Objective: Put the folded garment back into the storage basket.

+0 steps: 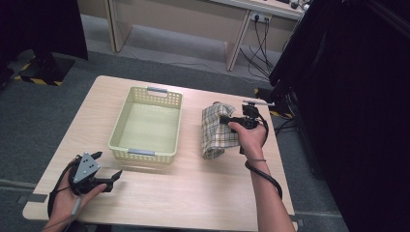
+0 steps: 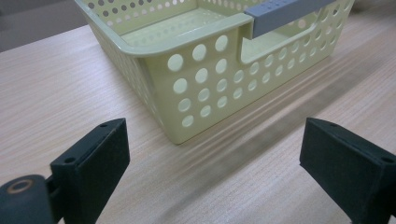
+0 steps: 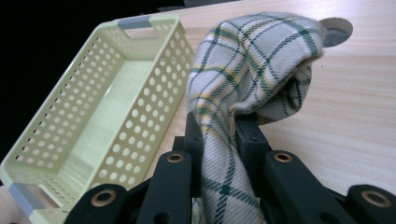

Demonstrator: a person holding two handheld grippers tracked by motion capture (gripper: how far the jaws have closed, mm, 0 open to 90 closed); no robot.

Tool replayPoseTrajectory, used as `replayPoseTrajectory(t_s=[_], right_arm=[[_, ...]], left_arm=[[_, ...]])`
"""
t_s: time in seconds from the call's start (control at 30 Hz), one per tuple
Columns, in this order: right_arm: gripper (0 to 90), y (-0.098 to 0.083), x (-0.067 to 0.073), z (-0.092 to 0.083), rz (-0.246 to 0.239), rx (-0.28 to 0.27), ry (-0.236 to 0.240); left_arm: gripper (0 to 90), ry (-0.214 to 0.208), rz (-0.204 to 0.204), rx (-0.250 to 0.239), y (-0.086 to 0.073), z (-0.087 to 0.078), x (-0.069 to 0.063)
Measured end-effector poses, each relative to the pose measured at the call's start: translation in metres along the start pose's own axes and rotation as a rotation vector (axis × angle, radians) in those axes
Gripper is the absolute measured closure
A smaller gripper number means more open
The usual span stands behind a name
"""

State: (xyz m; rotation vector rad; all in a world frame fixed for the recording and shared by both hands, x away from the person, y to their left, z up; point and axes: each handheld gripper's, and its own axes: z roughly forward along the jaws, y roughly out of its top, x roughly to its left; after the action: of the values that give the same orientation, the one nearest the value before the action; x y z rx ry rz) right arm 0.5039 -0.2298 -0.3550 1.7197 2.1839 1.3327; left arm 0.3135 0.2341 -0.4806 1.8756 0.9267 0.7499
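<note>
Left tongs (image 1: 107, 170) hover spread and empty over the worktop (image 1: 203, 193), just before the basket (image 1: 145, 126). Right tongs (image 1: 226, 120) pinch a checked cloth (image 1: 215, 129) beside the basket, part lifted, part trailing on the wood. Risk: that loose tail could drag or snag on the rim, or slip free. Nothing lies inside the basket.

The left gripper (image 1: 107, 167) rests low with jaws spread wide, while the right gripper (image 1: 226, 119) is clamped.
</note>
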Motion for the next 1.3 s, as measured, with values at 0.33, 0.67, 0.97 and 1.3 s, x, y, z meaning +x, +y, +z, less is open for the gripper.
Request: replayPoseTrajectory(t_s=[0.33, 0.67, 0.97, 1.3], right_arm=[[78.1, 0.01, 0.011, 0.001, 0.009, -0.01, 0.003], [78.2, 0.021, 0.024, 0.002, 0.0, -0.021, 0.013], [78.2, 0.029, 0.034, 0.003, -0.005, -0.026, 0.016], [78.4, 0.037, 0.044, 0.007, -0.005, -0.02, 0.039]], left_arm=[[7.9, -0.001, 0.001, 0.0, 0.0, 0.0, 0.0], [8.0, -0.001, 0.0, -0.001, 0.0, 0.0, 0.0], [8.0, -0.003, 0.001, -0.002, 0.0, 0.0, 0.0], [8.0, -0.003, 0.001, -0.001, 0.0, 0.0, 0.001]])
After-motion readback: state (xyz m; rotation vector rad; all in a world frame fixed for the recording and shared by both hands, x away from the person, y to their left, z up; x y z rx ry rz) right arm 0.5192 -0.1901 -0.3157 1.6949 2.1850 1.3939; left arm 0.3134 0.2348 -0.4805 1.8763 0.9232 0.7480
